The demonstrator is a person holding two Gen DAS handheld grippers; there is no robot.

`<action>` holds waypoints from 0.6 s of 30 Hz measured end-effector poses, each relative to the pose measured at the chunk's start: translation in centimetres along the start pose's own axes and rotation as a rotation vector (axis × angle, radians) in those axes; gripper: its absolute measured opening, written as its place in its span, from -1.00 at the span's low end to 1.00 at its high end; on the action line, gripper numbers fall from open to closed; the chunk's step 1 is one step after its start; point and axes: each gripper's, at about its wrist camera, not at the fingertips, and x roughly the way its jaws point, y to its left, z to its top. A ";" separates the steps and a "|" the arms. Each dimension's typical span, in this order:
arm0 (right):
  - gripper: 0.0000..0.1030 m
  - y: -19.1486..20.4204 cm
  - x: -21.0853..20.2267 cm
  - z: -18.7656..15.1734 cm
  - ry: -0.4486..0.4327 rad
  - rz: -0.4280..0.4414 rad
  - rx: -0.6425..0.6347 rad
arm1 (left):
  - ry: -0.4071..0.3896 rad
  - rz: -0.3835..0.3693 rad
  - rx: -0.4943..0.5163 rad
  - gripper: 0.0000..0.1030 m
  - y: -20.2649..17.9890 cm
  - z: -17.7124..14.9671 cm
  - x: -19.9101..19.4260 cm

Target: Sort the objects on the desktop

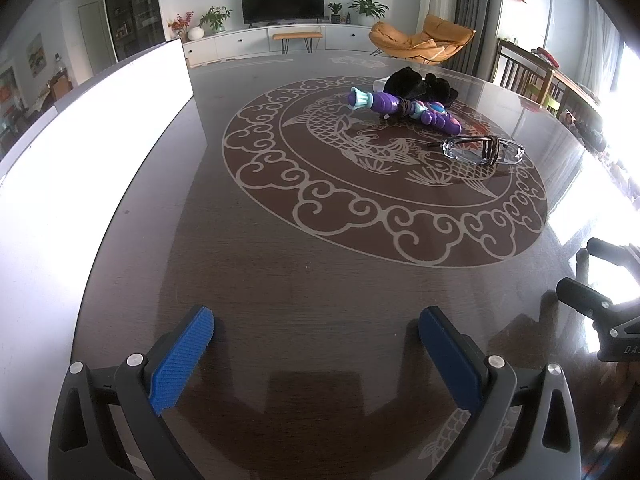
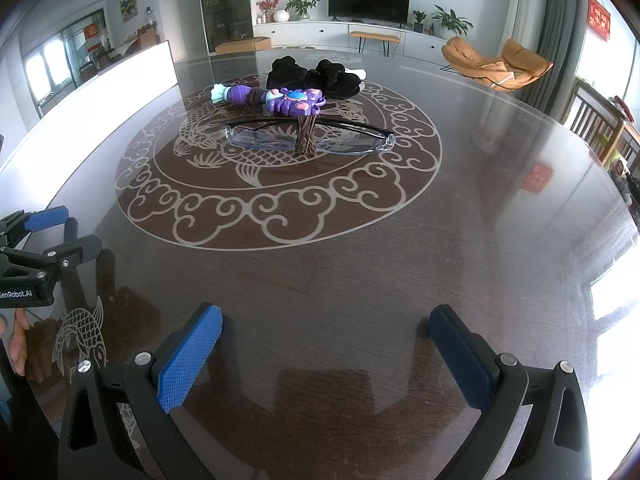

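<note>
On the dark round table (image 1: 320, 280) (image 2: 500, 220) lie a purple toy wand (image 1: 404, 109) (image 2: 276, 99), clear glasses (image 1: 482, 149) (image 2: 308, 139) with a brown hair tie (image 2: 306, 136) looped around them, and a black cloth bundle (image 1: 420, 84) (image 2: 316, 74) behind. My left gripper (image 1: 316, 332) is open low over the near table, far from these. My right gripper (image 2: 326, 330) is open too, with nothing between its blue pads; the glasses lie well ahead of it. The left gripper (image 2: 48, 236) also shows at the right wrist view's left edge.
A long white box (image 1: 80, 152) (image 2: 100, 84) stands along the table's left side. A hand (image 2: 18, 340) holds the left gripper's handle. Part of the right gripper's body (image 1: 600, 300) shows at the left view's right edge. Chairs, a TV cabinet and an orange lounge chair stand beyond the table.
</note>
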 end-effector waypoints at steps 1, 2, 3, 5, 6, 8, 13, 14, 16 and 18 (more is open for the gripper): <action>1.00 0.0 0.0 0.0 0.000 0.000 0.000 | 0.000 0.000 0.000 1.00 0.0 0.0 0.0; 1.00 0.0 0.0 0.0 0.000 0.000 0.000 | 0.000 0.000 0.000 1.00 0.0 0.0 0.0; 1.00 0.0 0.0 0.0 0.000 0.000 0.000 | 0.000 0.000 0.000 1.00 0.0 0.0 0.0; 1.00 0.0 0.0 0.0 0.000 0.000 0.000 | 0.000 0.000 0.001 1.00 0.0 0.0 0.0; 1.00 0.0 0.0 0.0 0.000 0.000 0.000 | 0.000 -0.001 0.001 1.00 0.0 0.0 0.0; 1.00 0.1 0.0 0.0 0.000 0.000 0.000 | 0.000 -0.002 0.001 1.00 0.0 0.0 -0.1; 1.00 0.0 0.0 0.0 0.000 0.000 0.000 | 0.000 -0.002 0.001 1.00 -0.1 -0.1 -0.1; 1.00 0.1 0.0 0.0 0.000 0.000 0.000 | 0.000 -0.002 0.001 1.00 -0.1 -0.1 -0.1; 1.00 0.0 0.0 0.0 0.000 0.000 0.000 | 0.000 -0.002 0.001 1.00 -0.1 -0.1 -0.1; 1.00 0.0 0.0 0.0 0.000 0.000 0.000 | 0.000 -0.002 0.001 1.00 -0.1 -0.1 -0.1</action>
